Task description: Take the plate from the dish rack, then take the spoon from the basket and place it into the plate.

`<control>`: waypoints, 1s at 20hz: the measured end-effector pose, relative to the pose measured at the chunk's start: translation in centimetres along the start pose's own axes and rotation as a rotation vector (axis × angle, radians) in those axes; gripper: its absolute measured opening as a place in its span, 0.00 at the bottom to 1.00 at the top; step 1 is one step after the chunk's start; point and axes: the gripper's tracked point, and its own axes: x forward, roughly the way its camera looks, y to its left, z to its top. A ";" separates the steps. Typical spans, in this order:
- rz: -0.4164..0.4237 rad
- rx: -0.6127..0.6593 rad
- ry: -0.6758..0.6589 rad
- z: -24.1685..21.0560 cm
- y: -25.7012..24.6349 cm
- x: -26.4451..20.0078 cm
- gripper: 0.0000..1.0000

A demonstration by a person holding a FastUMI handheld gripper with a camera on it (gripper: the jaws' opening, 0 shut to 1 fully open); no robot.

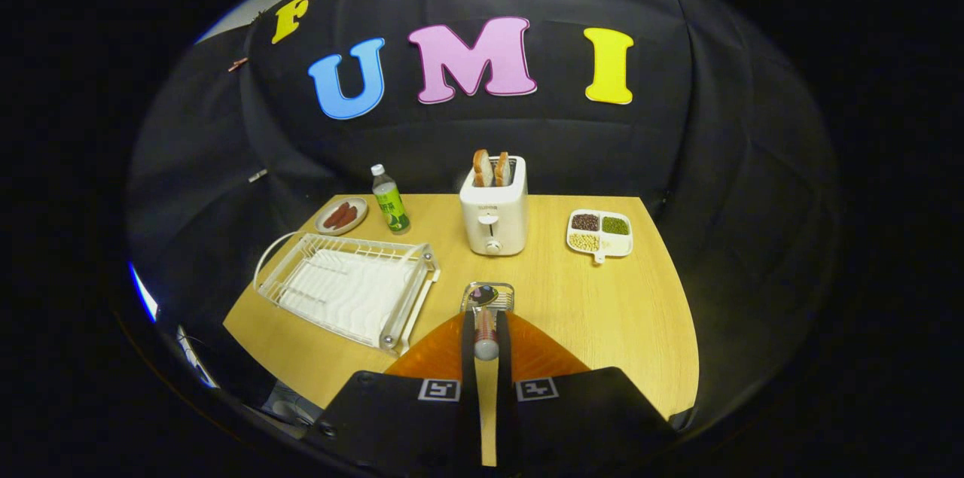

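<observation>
spoon (pixel 484 327) is pinched between the jaws, both fingers (pixel 466 342) pressing on its handle, with the handle end pointing back toward the camera and the dark bowl reaching forward. its bowl lies at the mesh basket (pixel 489 296) just ahead of the jaws, so i judge the spoon is being lifted out of the basket; a grip on the handle makes sense, since the handle is the narrow part two fingers can close on.

an orange shape (pixel 527 354) spreads under and to both sides of the jaws. it looks like the plate, set down on the bench (pixel 602 297) close to the basket so the spoon needs only a short carry, though i cannot be sure of that from so little of it.

rack (pixel 350 290) stands ahead and to the left of the jaws, its white drain tray bare, which fits the plate already being out.

well beyond the jaws a toaster (pixel 493 214) with two slices of bread stands in the middle of the bench. to its left are a bottle (pixel 390 199) and a small dish (pixel 341 215) of sausages; to its right is a divided tray (pixel 600 232) of beans. none of these sit in the path.

next, by my judgement: raise the spoon clear of the basket's rim, draw it back over the orange surface and release it there.
</observation>
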 end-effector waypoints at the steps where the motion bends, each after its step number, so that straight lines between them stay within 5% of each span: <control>1: 0.019 -0.003 0.007 -0.3 0.7 -0.8 0.12; 11: 0.098 -0.010 0.253 -14.9 5.3 -2.2 0.12; 20: 0.109 -0.004 0.281 -19.2 5.8 0.8 0.12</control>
